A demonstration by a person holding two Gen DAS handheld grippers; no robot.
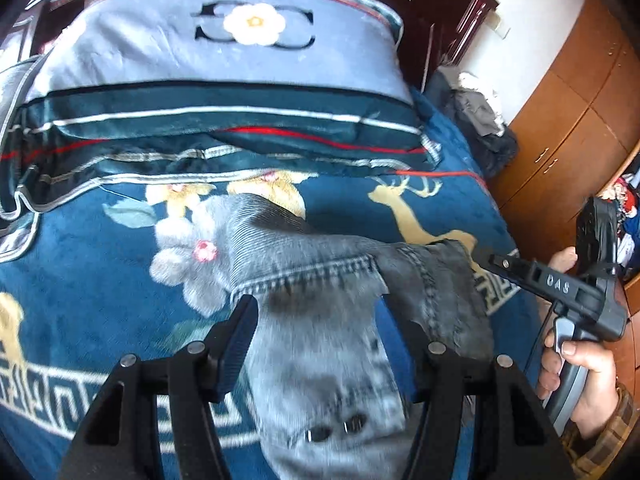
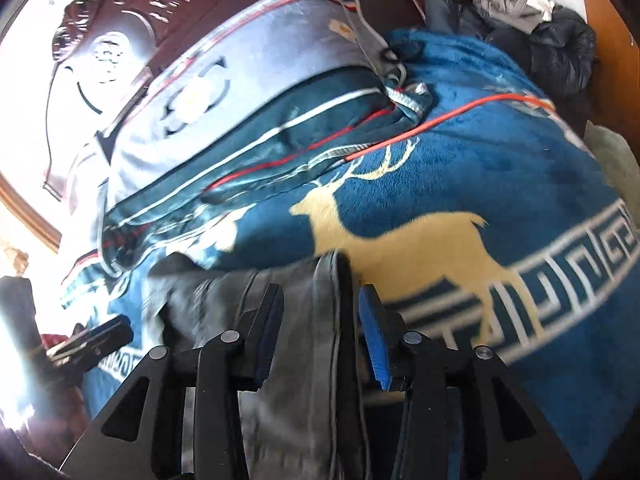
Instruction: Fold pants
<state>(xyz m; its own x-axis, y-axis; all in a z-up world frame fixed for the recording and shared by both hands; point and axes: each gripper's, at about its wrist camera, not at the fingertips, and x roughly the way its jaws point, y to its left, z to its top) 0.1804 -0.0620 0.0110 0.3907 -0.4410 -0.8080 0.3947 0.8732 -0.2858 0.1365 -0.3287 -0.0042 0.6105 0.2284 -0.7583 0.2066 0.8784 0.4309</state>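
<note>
Both of your grippers have the pants (image 1: 320, 320) between their fingers, and the grey denim lies on the blue blanket (image 1: 80, 280) that covers the bed. Your left gripper (image 1: 320, 332) has its fingers spread wide on either side of the cloth; the fabric passes through the gap, the left pad is right at its edge, and the far finger is partly covered by a darker fold, so you cannot call it a firm pinch. Two round metal buttons (image 1: 336, 426) show on the denim close to the camera. Your right gripper (image 2: 320, 312) straddles a bunched strip of the same pants (image 2: 304, 360), a dark seam running up the middle; its blue-padded fingers (image 2: 372, 344) stand apart from the cloth on the right side, and the picture is too blurred to tell whether the left pad touches. Your right hand (image 1: 580, 376) is wrapped round the handle of that tool at the far right of the left view. Past the pants, a gold deer (image 2: 400, 240) and a pale key-pattern border (image 2: 560, 272) mark the blanket. Folded bedding (image 1: 224, 120) with a white flower emblem is stacked at the head of the bed against a dark red headboard (image 2: 120, 20). Clothes (image 1: 480, 120) are heaped at the far corner, beside wooden cabinets (image 1: 568, 128)
</note>
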